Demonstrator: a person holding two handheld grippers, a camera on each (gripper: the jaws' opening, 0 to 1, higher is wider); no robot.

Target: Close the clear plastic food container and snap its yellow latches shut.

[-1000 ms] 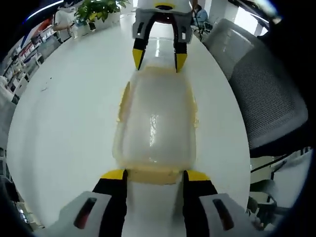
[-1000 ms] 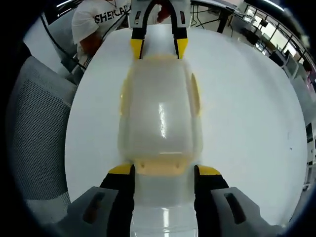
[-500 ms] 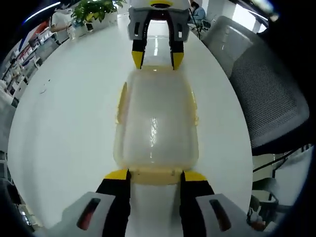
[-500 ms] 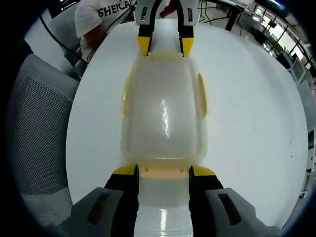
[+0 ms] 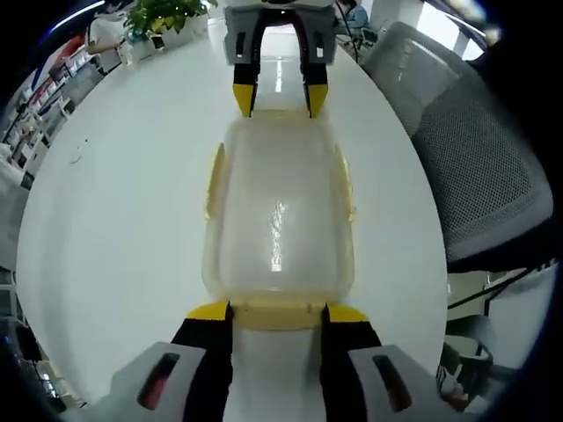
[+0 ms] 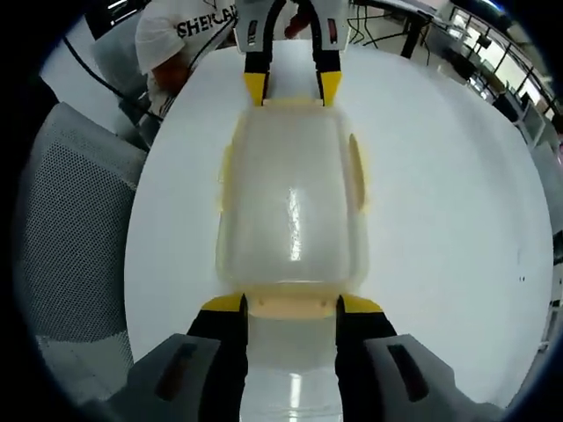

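A white round table (image 5: pixel 114 202) is seen under everything, glossy enough that light is reflected on its surface. A grey mesh office chair (image 5: pixel 479 167) is drawn up at its edge, and a potted green plant (image 5: pixel 167 16) is set at the table's far side. In the right gripper view, a person in a white printed shirt (image 6: pixel 180 40) is seen bent over the far rim, just beside another mesh chair (image 6: pixel 66 220).

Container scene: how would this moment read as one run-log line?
container: lid on, on white table | left gripper: open at near end latch | right gripper: open at opposite end latch
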